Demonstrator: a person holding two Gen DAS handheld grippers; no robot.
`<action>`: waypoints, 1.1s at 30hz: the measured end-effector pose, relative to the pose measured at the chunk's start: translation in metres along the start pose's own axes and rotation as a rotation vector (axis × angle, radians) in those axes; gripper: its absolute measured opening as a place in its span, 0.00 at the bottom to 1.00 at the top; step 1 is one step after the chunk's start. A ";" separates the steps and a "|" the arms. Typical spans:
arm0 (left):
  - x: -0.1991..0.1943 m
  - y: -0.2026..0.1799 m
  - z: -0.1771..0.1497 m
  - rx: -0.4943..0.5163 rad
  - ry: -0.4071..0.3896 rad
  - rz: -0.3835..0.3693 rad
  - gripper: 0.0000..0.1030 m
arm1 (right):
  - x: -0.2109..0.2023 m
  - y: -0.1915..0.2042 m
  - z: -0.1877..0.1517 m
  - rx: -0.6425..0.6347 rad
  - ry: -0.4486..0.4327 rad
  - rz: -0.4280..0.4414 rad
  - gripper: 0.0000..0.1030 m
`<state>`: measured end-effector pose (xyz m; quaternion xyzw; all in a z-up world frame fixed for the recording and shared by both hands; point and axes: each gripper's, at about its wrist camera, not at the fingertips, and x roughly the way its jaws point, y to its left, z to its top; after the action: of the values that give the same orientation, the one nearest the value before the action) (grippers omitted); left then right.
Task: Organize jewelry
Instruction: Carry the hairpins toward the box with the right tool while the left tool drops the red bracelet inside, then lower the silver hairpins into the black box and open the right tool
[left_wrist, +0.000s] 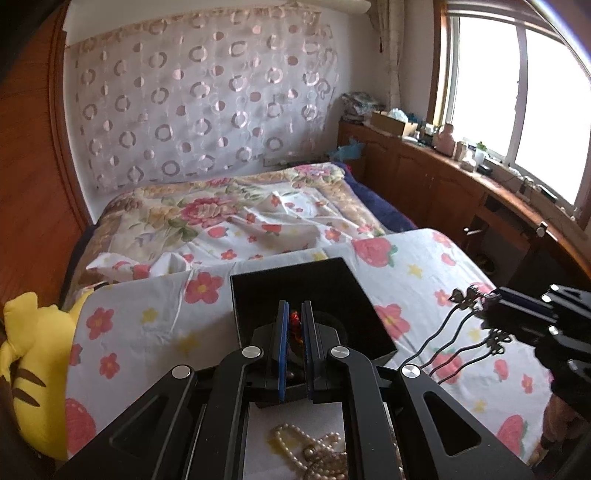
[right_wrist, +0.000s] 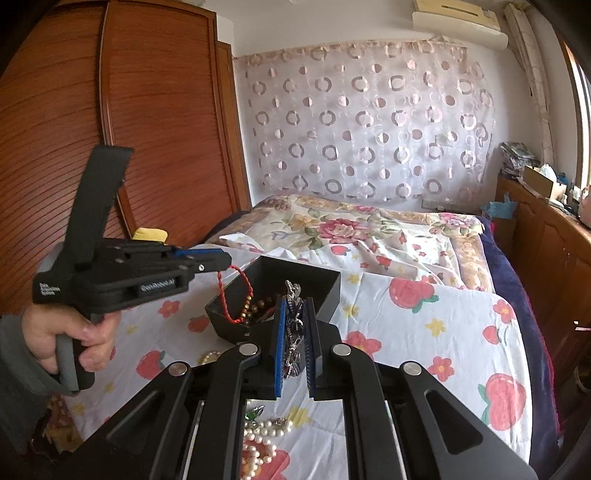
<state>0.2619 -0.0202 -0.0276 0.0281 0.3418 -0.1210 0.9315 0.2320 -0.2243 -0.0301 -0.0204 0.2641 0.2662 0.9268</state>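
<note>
While the black box (right_wrist: 275, 291) sits mid-bed with open floral sheet (right_wrist: 424, 314) around it, the left gripper (right_wrist: 218, 258) pinches a red cord bracelet (right_wrist: 236, 291) at the box rim; the right gripper (right_wrist: 294, 332) clamps a butterfly necklace (left_wrist: 465, 317). Lettering on the left gripper is unreadable.

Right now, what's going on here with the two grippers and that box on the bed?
A person is sorting jewelry on a flower-print bed sheet. The left gripper is shut on a red cord bracelet with beads, which hangs into the open black box. The right gripper is shut on a dark silvery chain piece, held beside the box, not yet in it. A pearl necklace lies on the sheet, untouched.
</note>
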 end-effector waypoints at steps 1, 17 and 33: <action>0.002 0.000 0.000 -0.001 0.003 0.003 0.06 | 0.002 -0.001 0.001 -0.002 0.003 -0.004 0.10; -0.003 0.024 -0.022 -0.042 0.004 0.040 0.45 | 0.049 -0.003 0.019 -0.009 0.044 -0.027 0.10; -0.028 0.042 -0.041 -0.046 -0.020 0.062 0.52 | 0.106 -0.004 0.045 0.063 0.063 -0.011 0.09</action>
<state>0.2259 0.0315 -0.0426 0.0158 0.3343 -0.0846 0.9385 0.3319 -0.1686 -0.0450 -0.0008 0.3011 0.2519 0.9197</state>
